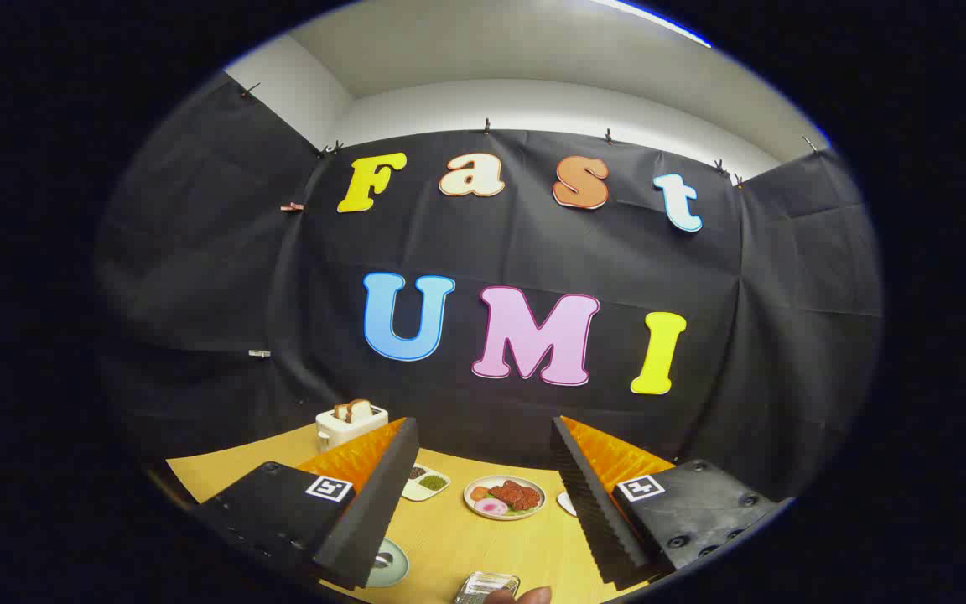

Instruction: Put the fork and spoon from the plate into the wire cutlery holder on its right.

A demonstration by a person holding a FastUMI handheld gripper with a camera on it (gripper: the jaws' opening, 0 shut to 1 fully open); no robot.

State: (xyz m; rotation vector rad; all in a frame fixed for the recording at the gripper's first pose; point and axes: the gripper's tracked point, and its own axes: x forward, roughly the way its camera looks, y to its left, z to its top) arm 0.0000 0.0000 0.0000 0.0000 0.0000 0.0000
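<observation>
Gripper view: the gripper (483, 495) hangs released over the table (466, 545); one food plate (504, 497) lies beyond its fingers, one toaster (350, 424) at left-centre.

I can read no words or numbers here. The only signs are on my tongs (483, 424): a square black-and-white coded tag (329, 488) at lower left and a matching second tag (639, 487) at lower right. The fingers stand wide apart, gripping nothing.
</observation>
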